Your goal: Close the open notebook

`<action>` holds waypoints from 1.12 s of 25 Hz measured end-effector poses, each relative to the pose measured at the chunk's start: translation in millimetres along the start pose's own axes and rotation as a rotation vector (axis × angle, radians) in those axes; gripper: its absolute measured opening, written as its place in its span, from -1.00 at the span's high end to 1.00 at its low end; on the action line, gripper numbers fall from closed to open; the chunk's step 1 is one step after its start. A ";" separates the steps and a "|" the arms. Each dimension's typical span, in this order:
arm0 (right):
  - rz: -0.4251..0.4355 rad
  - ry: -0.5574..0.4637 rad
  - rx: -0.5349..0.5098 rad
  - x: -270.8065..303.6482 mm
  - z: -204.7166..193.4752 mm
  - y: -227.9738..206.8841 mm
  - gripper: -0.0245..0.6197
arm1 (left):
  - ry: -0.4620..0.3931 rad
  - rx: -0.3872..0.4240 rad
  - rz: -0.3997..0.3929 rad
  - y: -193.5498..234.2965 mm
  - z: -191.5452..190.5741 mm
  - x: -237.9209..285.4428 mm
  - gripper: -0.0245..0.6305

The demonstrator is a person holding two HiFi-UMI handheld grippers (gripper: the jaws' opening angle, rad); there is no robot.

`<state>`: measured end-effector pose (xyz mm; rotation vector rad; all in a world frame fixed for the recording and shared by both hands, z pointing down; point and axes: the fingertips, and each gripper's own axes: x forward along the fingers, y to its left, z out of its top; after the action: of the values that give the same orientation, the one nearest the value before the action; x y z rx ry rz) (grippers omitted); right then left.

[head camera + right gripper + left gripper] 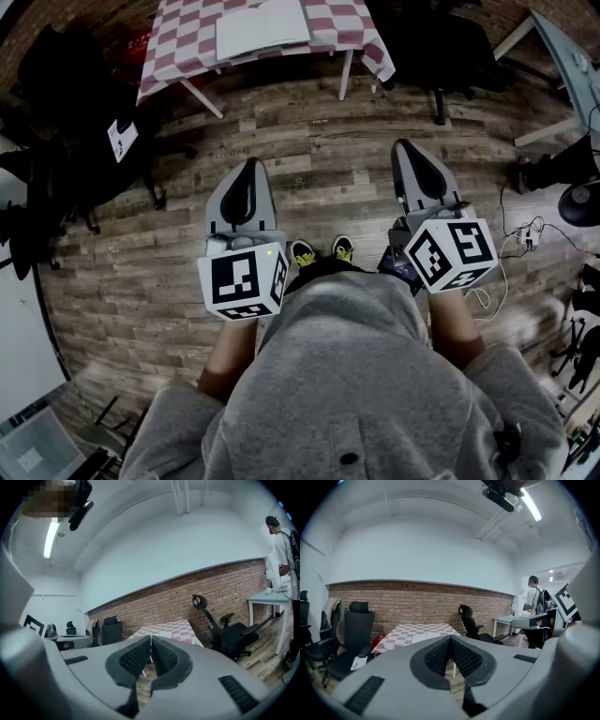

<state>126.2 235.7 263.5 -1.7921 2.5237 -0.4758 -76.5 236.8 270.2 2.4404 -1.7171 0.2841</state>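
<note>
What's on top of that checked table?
A white notebook lies flat on the red-and-white checked tablecloth. The table's far edge is out of the picture, and the cloth covers the tabletop itself.

Two tools, one notebook, one table.

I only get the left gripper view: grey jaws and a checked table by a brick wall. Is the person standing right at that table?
Observer: No. The head view shows a stretch of plank floor between the person's shoes and the checked table.
Operator: And the other gripper, is it carrying anything?
Observer: No. The right gripper is shut, with nothing between its jaws.
</note>
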 end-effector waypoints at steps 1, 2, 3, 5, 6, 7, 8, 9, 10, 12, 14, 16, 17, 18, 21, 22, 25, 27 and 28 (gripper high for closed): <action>-0.002 0.004 -0.002 1.3 -0.6 1.2 0.84 | 0.003 -0.001 0.000 2.2 -0.4 -0.1 0.90; -0.003 0.007 -0.004 2.7 -1.1 2.8 0.84 | 0.006 -0.003 0.000 4.3 -1.0 -0.3 0.90; -0.002 0.009 -0.005 4.0 -1.4 4.9 0.84 | 0.009 -0.006 -0.001 6.4 -1.7 -0.6 0.90; 0.009 0.005 0.000 6.5 -1.0 10.8 0.84 | 0.014 -0.013 -0.006 10.2 -3.1 -1.7 0.90; 0.016 0.001 0.006 7.6 -0.2 14.0 0.84 | 0.014 -0.015 -0.008 11.8 -3.5 -2.6 0.90; 0.021 -0.004 0.012 8.7 0.7 16.8 0.84 | 0.014 -0.017 -0.010 13.5 -3.8 -3.5 0.90; 0.022 -0.008 0.015 9.8 1.5 19.0 0.84 | 0.013 -0.019 -0.012 15.1 -3.9 -4.2 0.90; 0.020 -0.010 0.016 10.9 2.0 20.6 0.84 | 0.013 -0.022 -0.015 16.9 -4.0 -4.6 0.90; 0.015 -0.010 0.013 12.0 2.1 22.2 0.84 | 0.012 -0.025 -0.018 19.0 -4.2 -4.8 0.90; 0.010 -0.007 0.003 14.6 1.6 26.8 0.84 | 0.010 -0.030 -0.021 25.3 -4.4 -5.3 0.90; 0.010 -0.004 0.001 18.1 0.6 32.2 0.84 | 0.008 -0.034 -0.017 34.0 -4.4 -5.7 0.90; 0.012 -0.004 0.007 22.1 -0.1 37.1 0.84 | 0.003 -0.040 -0.012 43.0 -4.2 -5.8 0.90; 0.013 -0.004 0.008 24.4 -0.6 39.8 0.84 | 0.000 -0.045 -0.011 47.1 -4.0 -6.3 0.90; 0.014 -0.004 0.009 26.7 -1.5 42.9 0.84 | -0.002 -0.048 -0.012 50.8 -4.1 -7.4 0.90; 0.016 -0.002 0.011 32.4 -5.0 54.2 0.84 | -0.002 -0.053 -0.017 60.2 -6.6 -11.3 0.90; 0.017 0.000 0.010 34.1 -5.8 58.5 0.84 | 0.000 -0.055 -0.020 63.1 -7.7 -11.9 0.90; 0.020 0.003 -0.004 38.1 -6.9 71.8 0.84 | 0.005 -0.059 -0.029 71.8 -10.3 -14.7 0.90; 0.018 0.005 -0.015 38.8 -8.2 79.0 0.84 | 0.005 -0.057 -0.035 76.6 -11.5 -16.8 0.90; 0.017 0.005 -0.018 39.6 -8.7 81.6 0.84 | 0.003 -0.057 -0.039 78.8 -11.5 -17.2 0.90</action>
<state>35.8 225.6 257.9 -1.7761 2.5525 -0.4595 -157.1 228.5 278.0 2.4282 -1.6513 0.2314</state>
